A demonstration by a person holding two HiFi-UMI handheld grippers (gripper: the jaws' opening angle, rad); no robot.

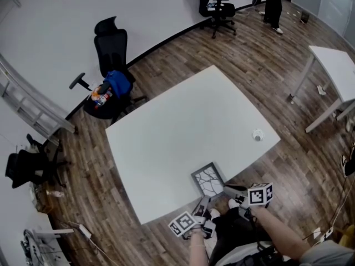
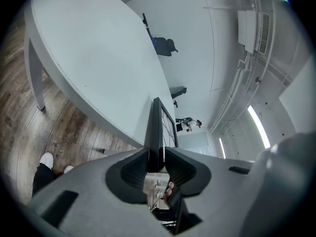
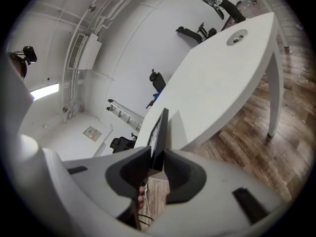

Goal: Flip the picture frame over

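Left tongs (image 1: 202, 205), right tongs (image 1: 231, 190) astride frame (image 1: 208, 179)

A white desk (image 1: 183, 115) on a wood-plank floor (image 1: 260, 60), black office chairs (image 1: 111, 51) lining the white wall (image 1: 50, 15).

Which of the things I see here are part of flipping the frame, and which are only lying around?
Part of the job: picture frame, at the near edge of the white table; left claw and right claw, both clamped on it.
Lying about: small white round object on the table; office chair holding a blue bundle; second office chair.
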